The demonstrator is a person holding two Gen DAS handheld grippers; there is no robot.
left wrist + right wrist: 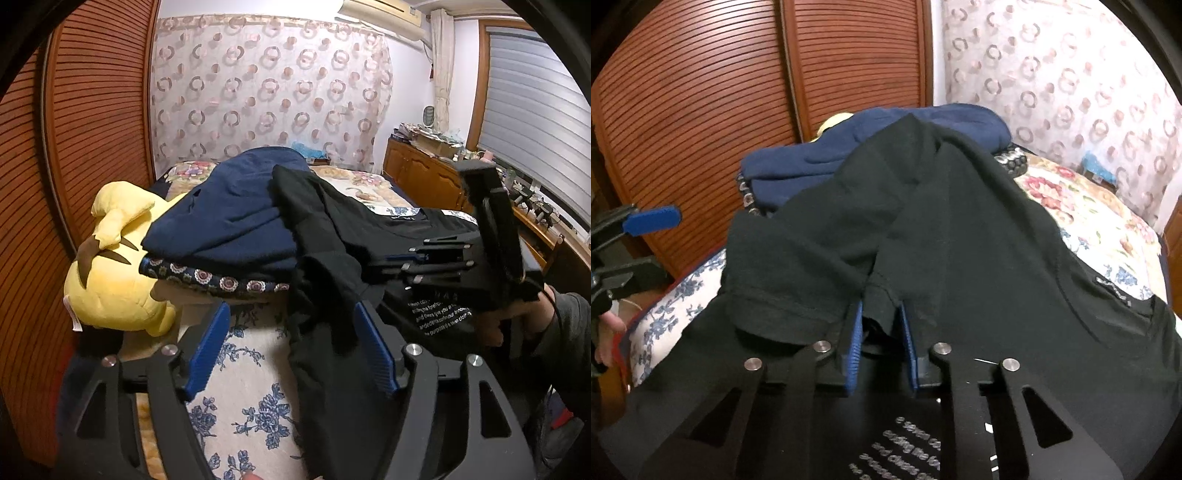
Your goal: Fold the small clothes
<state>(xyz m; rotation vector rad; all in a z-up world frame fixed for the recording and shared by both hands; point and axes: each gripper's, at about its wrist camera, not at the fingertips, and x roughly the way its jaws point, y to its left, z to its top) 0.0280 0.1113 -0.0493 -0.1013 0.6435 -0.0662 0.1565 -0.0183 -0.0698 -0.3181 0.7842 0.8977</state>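
Observation:
A black T-shirt (pixel 979 229) with white print lies rumpled on the bed, one part draped up over a navy garment (pixel 798 166). My right gripper (pixel 881 314) is shut on a fold of the shirt's sleeve hem, cloth bunched between its blue pads. In the left wrist view the shirt (pixel 332 236) hangs across the right side. My left gripper (pixel 291 325) is open, its right pad against the black cloth and its left pad over bare bedspread. The right gripper (pixel 436 258) shows there too, held by a hand.
A yellow plush toy (pixel 110 273) lies at the bed's left edge beside the navy garment (pixel 236 214) and a flowered dark cloth (pixel 214 280). Slatted wooden doors (pixel 701 110) stand close on the left. A cluttered wooden cabinet (pixel 424 173) runs along the right wall.

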